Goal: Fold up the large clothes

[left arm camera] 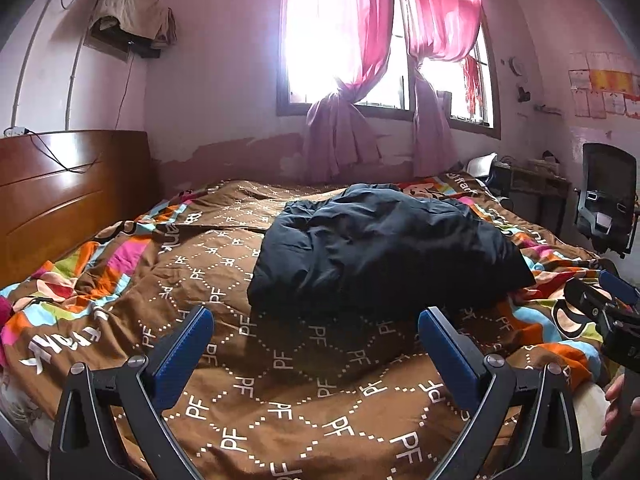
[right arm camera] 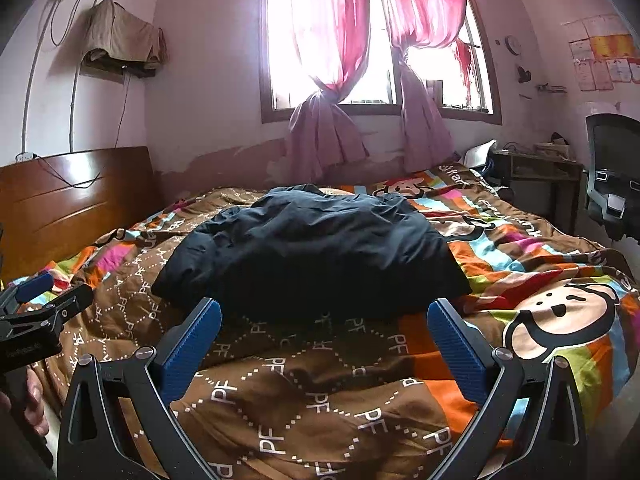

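Observation:
A dark navy garment [left arm camera: 384,248] lies bunched in a rough folded heap on the brown patterned bedspread [left arm camera: 280,380], in the middle of the bed. It also shows in the right wrist view [right arm camera: 316,252]. My left gripper [left arm camera: 316,320] is open and empty, held above the bedspread just short of the garment's near edge. My right gripper [right arm camera: 324,312] is open and empty, also just short of that edge. The right gripper appears at the right edge of the left wrist view [left arm camera: 608,312]. The left gripper appears at the left edge of the right wrist view [right arm camera: 36,308].
A wooden headboard [left arm camera: 60,196] stands at the left. A window with pink curtains [left arm camera: 384,40] is behind the bed. A desk [right arm camera: 536,172] and a black office chair [right arm camera: 612,176] stand at the right. The bedspread [right arm camera: 560,320] has colourful cartoon stripes on its right side.

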`<state>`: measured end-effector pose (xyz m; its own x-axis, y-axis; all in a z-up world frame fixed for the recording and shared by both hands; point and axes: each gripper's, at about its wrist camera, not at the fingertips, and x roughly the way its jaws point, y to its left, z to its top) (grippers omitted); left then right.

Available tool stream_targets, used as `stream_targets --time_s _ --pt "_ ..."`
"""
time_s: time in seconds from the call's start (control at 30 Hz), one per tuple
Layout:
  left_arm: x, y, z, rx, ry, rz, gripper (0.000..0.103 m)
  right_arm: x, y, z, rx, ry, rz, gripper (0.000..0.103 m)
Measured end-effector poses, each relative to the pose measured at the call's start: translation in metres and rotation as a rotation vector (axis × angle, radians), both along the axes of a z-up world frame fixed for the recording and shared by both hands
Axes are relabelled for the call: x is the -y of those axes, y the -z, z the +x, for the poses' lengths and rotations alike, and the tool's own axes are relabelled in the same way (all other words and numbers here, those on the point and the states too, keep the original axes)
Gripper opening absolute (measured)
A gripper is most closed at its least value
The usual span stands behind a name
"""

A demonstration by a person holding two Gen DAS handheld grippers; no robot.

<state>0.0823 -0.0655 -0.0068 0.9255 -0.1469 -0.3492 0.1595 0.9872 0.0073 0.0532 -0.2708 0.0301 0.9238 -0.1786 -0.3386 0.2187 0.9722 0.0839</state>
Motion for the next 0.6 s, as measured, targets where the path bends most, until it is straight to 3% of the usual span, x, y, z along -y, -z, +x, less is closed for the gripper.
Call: stream_targets --time_s 0.6 --pt "-0.0032 -0.0007 -0.0016 0.002 -0.015 -0.009 0.103 -0.0033 0.003 -0.0002 -0.011 0.001 -0.014 0.102"
